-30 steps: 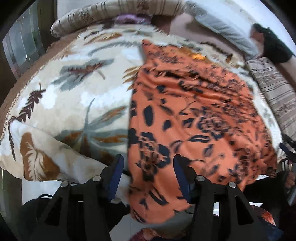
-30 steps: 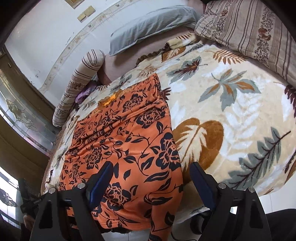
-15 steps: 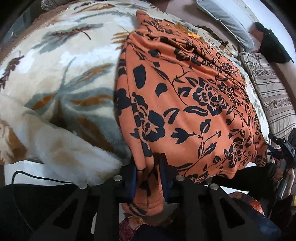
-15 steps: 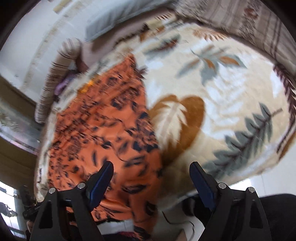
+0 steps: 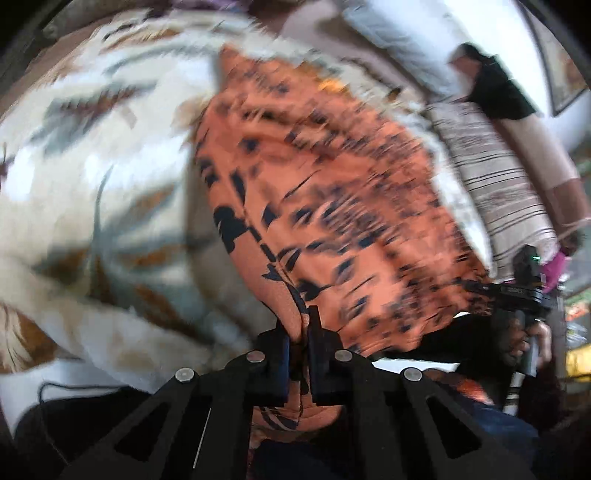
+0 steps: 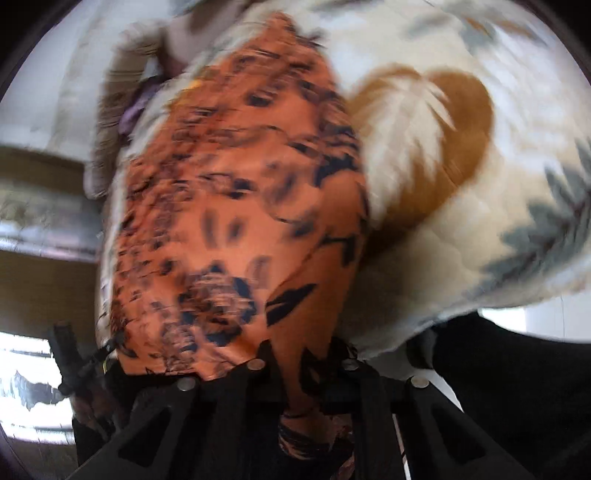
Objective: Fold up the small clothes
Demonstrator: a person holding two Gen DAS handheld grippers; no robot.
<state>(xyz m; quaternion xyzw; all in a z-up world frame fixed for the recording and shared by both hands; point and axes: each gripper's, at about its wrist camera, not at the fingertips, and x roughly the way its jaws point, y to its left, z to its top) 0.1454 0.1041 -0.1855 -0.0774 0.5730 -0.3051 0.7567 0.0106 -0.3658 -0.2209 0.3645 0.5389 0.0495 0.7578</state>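
Observation:
An orange garment with a black flower print (image 5: 332, 206) (image 6: 229, 192) lies spread on the bed, its near hem hanging over the front edge. My left gripper (image 5: 297, 332) is shut on the hem's near-left corner, and cloth bunches between and below its pads. The right gripper (image 6: 301, 365) is shut on the hem's near-right corner, with a fold of cloth running down between its fingers. In the left wrist view the right gripper (image 5: 517, 291) shows at the garment's far corner, held by a hand. Both views are blurred by motion.
A cream blanket with brown and grey leaves (image 5: 92, 166) (image 6: 480, 184) covers the bed. A striped pillow (image 5: 498, 192), a grey pillow (image 5: 388, 33) and a dark garment (image 5: 495, 92) lie along the far sides. The person's dark clothing fills the bottom of both views.
The right gripper, wide open half a second ago, has dropped to the hem and shut on it. The left gripper has finished closing on its corner and tilted up.

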